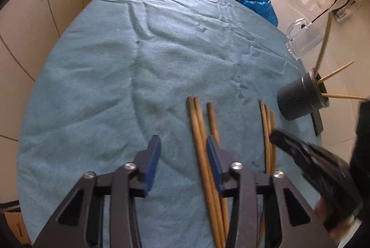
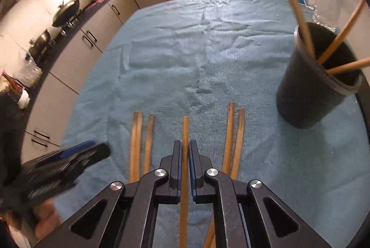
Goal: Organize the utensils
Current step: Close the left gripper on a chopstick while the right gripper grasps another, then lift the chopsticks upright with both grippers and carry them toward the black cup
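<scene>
On the worktop (image 2: 231, 23), covered with a light blue terry cloth (image 1: 115, 86), several long wooden chopsticks (image 2: 136, 144) were laid side by side. One wooden chopstick (image 2: 185, 132) was pinched between the pressed-together fingers of the right gripper (image 2: 184, 151). The fingers of the left gripper (image 1: 182, 155) were spread over the cloth with nothing between them, just beside two chopsticks. Three more chopsticks (image 2: 342, 40) were seen standing tilted in a dark cylindrical holder (image 2: 307, 97) near a clear glass mug (image 1: 303, 37).
</scene>
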A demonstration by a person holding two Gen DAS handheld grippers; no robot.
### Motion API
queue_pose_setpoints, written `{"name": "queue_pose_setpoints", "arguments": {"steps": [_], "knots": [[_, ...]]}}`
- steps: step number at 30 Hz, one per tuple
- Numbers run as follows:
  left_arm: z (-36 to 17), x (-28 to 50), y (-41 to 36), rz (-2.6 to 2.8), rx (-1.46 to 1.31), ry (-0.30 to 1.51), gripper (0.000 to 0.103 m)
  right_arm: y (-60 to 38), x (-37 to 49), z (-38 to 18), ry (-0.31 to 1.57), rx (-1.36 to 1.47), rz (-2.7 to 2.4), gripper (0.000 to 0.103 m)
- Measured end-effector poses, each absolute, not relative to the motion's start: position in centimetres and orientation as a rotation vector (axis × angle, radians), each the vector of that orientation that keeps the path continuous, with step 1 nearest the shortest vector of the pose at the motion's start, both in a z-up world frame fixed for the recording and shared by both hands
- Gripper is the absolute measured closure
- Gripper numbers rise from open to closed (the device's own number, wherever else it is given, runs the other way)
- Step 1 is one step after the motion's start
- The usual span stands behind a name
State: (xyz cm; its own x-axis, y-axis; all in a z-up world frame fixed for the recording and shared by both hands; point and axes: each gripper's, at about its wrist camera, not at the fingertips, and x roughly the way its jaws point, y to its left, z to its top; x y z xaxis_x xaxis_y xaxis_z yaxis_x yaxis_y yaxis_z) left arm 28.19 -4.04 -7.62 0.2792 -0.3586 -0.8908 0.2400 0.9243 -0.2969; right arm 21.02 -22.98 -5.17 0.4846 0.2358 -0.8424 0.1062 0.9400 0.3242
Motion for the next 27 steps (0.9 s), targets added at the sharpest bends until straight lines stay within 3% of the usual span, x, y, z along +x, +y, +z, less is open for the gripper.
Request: {"name": "queue_pose_setpoints", "arguments": {"steps": [1, 3, 27], "knots": [[-8.0, 28.7, -4.6, -0.387, -0.102, 1.241, 0.086, -23.1, 20.7, -5.0, 1.061, 0.362, 0.085, 0.097], [-8.4, 29.2, -5.5, -0.387, -0.088, 1.26, 0.096, -23.3, 19.9, -4.4, 1.044, 0.369, 0.09, 0.097], [-9.5, 31.0, -9.6, -0.23, 0.097, 1.251, 0.095, -26.1, 18.3, -4.4, 1.01, 0.453, 0.125, 0.096]]}}
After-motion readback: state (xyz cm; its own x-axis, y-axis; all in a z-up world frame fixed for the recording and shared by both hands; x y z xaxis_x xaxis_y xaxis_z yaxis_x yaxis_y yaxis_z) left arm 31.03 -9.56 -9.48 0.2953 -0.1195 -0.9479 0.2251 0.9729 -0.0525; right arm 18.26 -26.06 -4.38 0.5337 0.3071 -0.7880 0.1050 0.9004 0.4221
